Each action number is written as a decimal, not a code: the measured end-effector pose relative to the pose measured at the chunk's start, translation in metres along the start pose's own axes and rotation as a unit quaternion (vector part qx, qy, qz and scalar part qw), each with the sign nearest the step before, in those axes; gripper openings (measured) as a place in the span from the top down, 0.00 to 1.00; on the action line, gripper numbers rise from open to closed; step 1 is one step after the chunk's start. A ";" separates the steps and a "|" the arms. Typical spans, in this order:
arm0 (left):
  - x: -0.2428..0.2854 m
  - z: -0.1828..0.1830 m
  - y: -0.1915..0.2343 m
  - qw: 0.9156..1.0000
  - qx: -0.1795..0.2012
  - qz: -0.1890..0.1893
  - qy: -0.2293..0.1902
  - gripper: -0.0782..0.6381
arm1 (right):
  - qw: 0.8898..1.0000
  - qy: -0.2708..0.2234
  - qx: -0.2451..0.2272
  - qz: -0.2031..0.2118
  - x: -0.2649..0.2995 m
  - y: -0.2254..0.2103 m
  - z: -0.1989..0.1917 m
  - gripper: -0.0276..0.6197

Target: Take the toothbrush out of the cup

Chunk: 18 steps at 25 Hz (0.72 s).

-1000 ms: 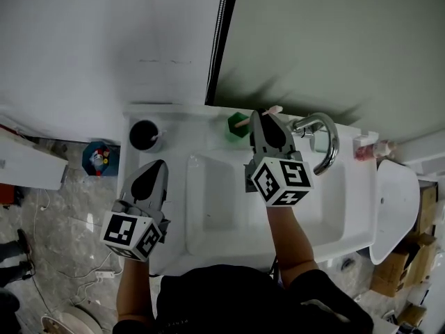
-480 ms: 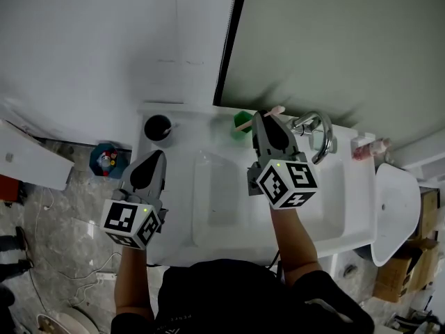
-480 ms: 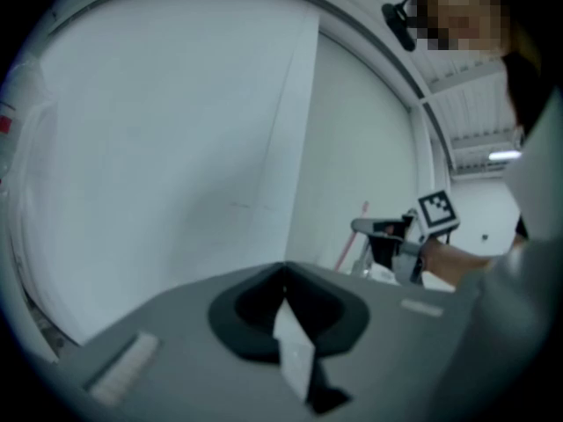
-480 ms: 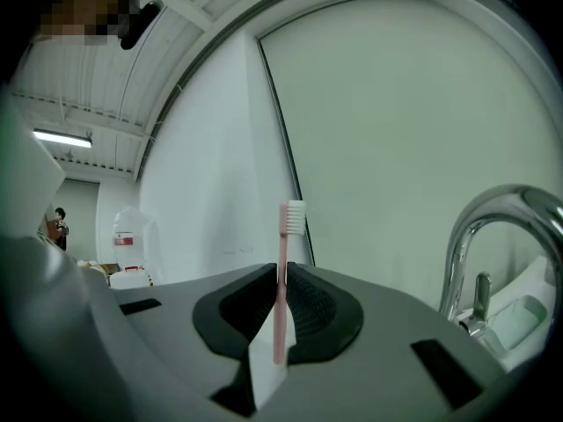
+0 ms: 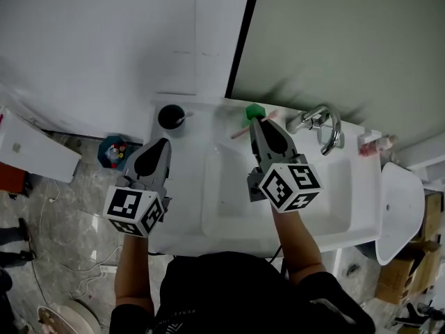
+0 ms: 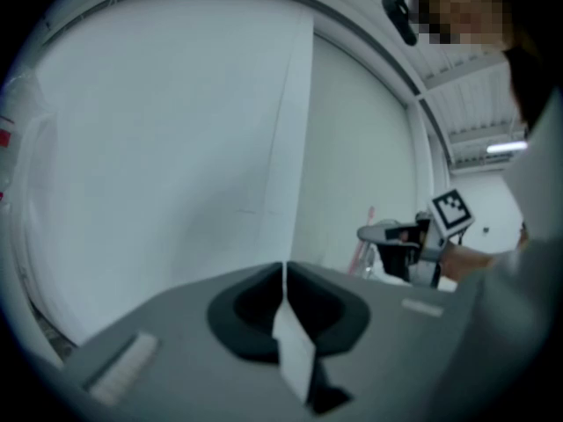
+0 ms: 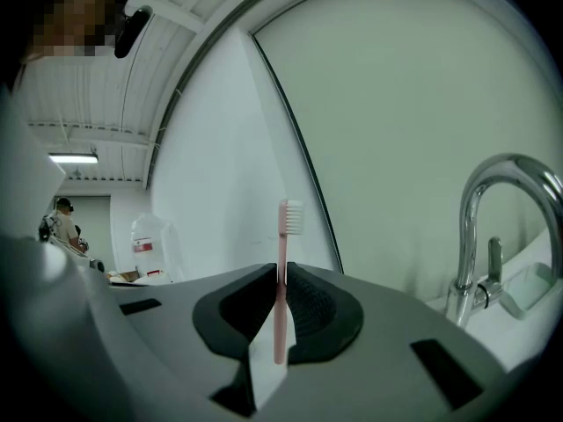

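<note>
A green cup stands on the sink's back ledge. My right gripper hovers just in front of it, shut on a pink toothbrush that lies crosswise at the tips. The handle end shows left of the cup and looks clear of it. In the right gripper view the toothbrush stands upright, pinched by my right gripper, bristles on top. My left gripper hangs over the sink's left rim. In the left gripper view my left gripper shows a thin slit as its jaws begin opening, with nothing between them.
A black cup stands at the ledge's back left corner. A chrome tap arches over the white basin. A soap dish sits at the right end. A white curved fixture lies further right, and clutter lies on the floor at the left.
The toothbrush's handle end overlapped the green cup before; now it shows left of and nearer than the cup. My right gripper has shifted left relative to the cup. The left gripper kept its place.
</note>
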<state>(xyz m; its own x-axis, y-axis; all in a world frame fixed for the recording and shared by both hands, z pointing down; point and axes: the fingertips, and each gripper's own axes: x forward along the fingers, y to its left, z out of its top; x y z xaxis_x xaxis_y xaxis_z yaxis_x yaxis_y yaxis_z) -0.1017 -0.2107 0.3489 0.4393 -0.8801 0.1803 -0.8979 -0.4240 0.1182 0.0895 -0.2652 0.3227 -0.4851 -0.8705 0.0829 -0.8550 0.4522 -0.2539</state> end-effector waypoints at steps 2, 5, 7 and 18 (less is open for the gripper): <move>-0.002 0.000 0.002 1.000 -0.002 0.000 -0.001 0.87 | 1.000 0.011 0.008 0.005 -0.001 0.006 -0.008 0.91; -0.006 -0.003 0.002 1.000 -0.004 -0.001 -0.001 0.87 | 0.999 0.028 0.020 0.013 -0.004 0.014 -0.022 0.91; -0.009 -0.006 0.003 1.000 -0.007 -0.001 0.000 0.87 | 0.999 0.040 0.026 0.018 -0.006 0.020 -0.032 0.91; -0.028 -0.022 0.008 1.000 -0.024 0.016 0.004 0.87 | 0.992 0.102 0.051 0.045 -0.017 0.048 -0.081 0.91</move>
<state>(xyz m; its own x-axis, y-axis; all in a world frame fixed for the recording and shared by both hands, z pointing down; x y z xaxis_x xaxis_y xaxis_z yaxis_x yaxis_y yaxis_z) -0.1212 -0.1847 0.3660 0.4114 -0.8911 0.1914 -0.9090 -0.3856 0.1583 0.0418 -0.2129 0.3870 -0.5949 -0.7654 0.2455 -0.7882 0.4957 -0.3648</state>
